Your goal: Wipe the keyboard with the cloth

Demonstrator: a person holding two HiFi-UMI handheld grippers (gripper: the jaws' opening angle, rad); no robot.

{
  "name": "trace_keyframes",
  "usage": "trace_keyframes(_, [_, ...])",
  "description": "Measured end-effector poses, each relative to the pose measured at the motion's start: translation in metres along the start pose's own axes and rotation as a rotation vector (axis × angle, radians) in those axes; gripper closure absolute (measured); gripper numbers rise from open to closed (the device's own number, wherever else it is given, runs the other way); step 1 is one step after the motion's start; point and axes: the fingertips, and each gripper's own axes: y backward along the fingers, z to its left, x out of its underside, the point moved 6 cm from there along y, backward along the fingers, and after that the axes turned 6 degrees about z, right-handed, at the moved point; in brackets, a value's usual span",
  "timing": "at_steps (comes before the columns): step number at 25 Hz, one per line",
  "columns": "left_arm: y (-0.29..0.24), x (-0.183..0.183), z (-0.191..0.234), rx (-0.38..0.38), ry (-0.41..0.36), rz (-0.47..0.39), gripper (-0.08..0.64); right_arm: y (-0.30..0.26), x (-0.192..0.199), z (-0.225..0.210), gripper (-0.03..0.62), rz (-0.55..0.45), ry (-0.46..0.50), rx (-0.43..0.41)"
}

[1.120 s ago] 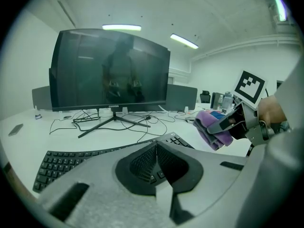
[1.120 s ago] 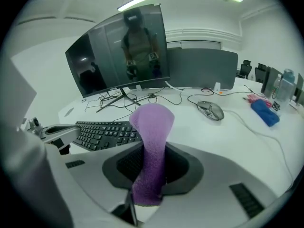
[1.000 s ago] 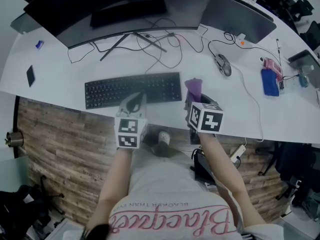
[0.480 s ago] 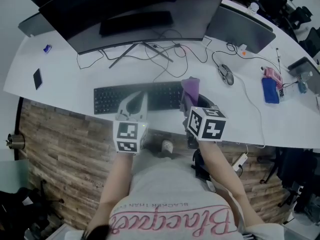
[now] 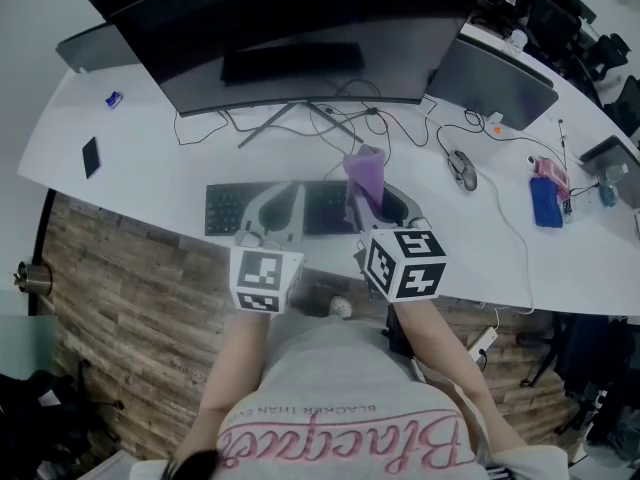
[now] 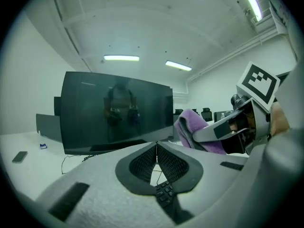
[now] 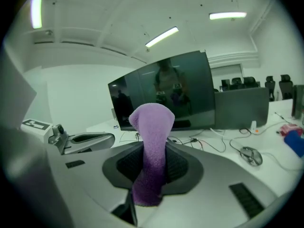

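The black keyboard (image 5: 228,208) lies on the white desk (image 5: 150,168) in front of the monitor, its right half hidden under both grippers. My right gripper (image 5: 358,196) is shut on the purple cloth (image 5: 364,173), which sticks up out of the jaws above the keyboard's right end. In the right gripper view the cloth (image 7: 151,141) stands upright between the pads. My left gripper (image 5: 296,192) hovers over the keyboard's middle, shut and holding nothing; a few keys (image 6: 164,194) show below its closed tips (image 6: 156,145).
A wide dark monitor (image 5: 290,38) stands behind the keyboard, with cables (image 5: 330,118) round its stand. A second screen (image 5: 490,78), a mouse (image 5: 463,168) and blue items (image 5: 545,200) sit to the right. A phone (image 5: 91,156) lies far left.
Both grippers have moved forward and leftward over the keyboard. The cloth, earlier just right of the keyboard, now stands above its right end. The head view has shifted too.
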Motion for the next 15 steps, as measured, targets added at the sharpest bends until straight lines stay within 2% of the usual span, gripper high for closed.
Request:
trace_keyframes(4, [0.007, -0.018, 0.008, -0.015, -0.022, -0.059, 0.552, 0.001, -0.022, 0.028, 0.500, -0.102, 0.142, -0.041])
trace_keyframes(7, [0.012, -0.032, 0.015, -0.029, -0.037, -0.106, 0.552, 0.000, -0.037, 0.046, 0.500, -0.164, 0.215, -0.064])
trace_keyframes(15, [0.028, -0.067, 0.034, -0.057, -0.059, -0.226, 0.552, -0.003, -0.066, 0.084, 0.500, -0.301, 0.303, -0.096])
